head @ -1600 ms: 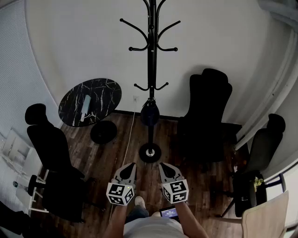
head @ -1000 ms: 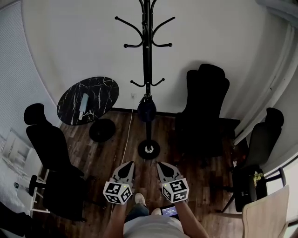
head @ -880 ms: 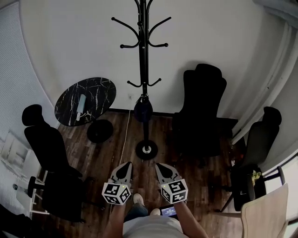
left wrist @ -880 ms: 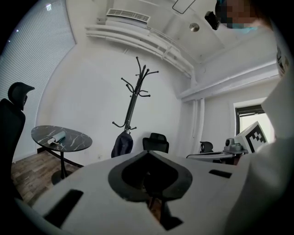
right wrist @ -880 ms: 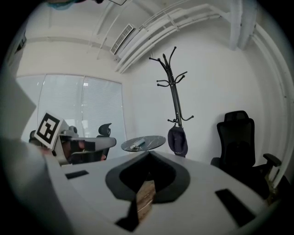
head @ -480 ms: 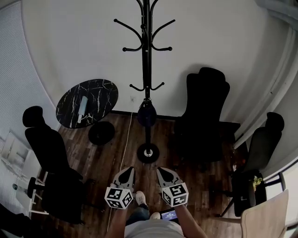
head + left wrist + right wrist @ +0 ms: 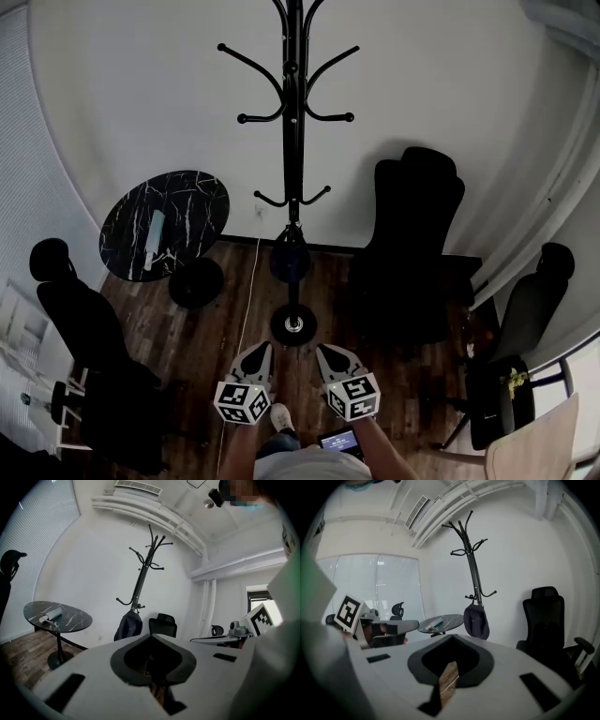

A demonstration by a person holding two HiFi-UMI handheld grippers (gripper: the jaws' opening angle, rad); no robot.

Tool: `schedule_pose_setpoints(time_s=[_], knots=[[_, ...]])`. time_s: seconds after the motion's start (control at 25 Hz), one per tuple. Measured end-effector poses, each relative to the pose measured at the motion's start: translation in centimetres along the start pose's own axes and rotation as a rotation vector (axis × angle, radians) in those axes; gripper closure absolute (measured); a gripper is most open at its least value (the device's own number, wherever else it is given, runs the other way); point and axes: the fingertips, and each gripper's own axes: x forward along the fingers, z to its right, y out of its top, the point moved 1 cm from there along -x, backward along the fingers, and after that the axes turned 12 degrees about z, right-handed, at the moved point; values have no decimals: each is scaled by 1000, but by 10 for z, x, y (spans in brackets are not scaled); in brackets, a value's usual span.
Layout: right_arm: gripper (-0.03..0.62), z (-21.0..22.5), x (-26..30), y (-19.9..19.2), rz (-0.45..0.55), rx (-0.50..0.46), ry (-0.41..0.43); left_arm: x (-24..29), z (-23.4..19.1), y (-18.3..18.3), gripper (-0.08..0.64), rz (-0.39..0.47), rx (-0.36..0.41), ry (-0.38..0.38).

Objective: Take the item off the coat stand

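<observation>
A tall black coat stand (image 7: pixel 293 141) rises against the white wall. From one of its lowest hooks hangs a dark bag (image 7: pixel 291 255), just above the round base (image 7: pixel 293 325); no other hook carries anything. The bag also shows in the left gripper view (image 7: pixel 129 625) and the right gripper view (image 7: pixel 476 622). My left gripper (image 7: pixel 259 349) and right gripper (image 7: pixel 327 351) are side by side in front of the base, well short of the bag. Both point toward the stand, shut, with nothing between their fingers.
A round black marble table (image 7: pixel 178 211) with a pale rolled object (image 7: pixel 151 233) stands left of the stand. Black office chairs sit at the right (image 7: pixel 417 244), far right (image 7: pixel 530 314) and left (image 7: pixel 80 323). A white cable (image 7: pixel 246 300) runs across the wooden floor.
The stand and bag have grown slightly larger and dropped lower in the head view as I came closer. Both grippers have travelled along together and stayed shut.
</observation>
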Motion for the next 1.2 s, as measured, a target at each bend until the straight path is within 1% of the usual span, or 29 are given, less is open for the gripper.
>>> schedule_pose_setpoints(time_s=[0.36, 0.6, 0.72, 0.88, 1.08, 1.2], knots=[[580, 38, 70, 12, -9, 2, -56, 76, -45, 10, 540, -10, -12, -46], [580, 61, 110, 15, -7, 15, -131, 116, -75, 14, 540, -29, -13, -81], [580, 69, 128, 12, -10, 36, -154, 130, -87, 18, 540, -19, -32, -98], [580, 69, 141, 15, 13, 22, -166, 142, -96, 20, 540, -17, -27, -132], [580, 63, 139, 11, 20, 25, -167, 145, -100, 12, 540, -37, -10, -138], [580, 69, 134, 8, 26, 32, -201, 146, -95, 8, 540, -46, 5, -152]])
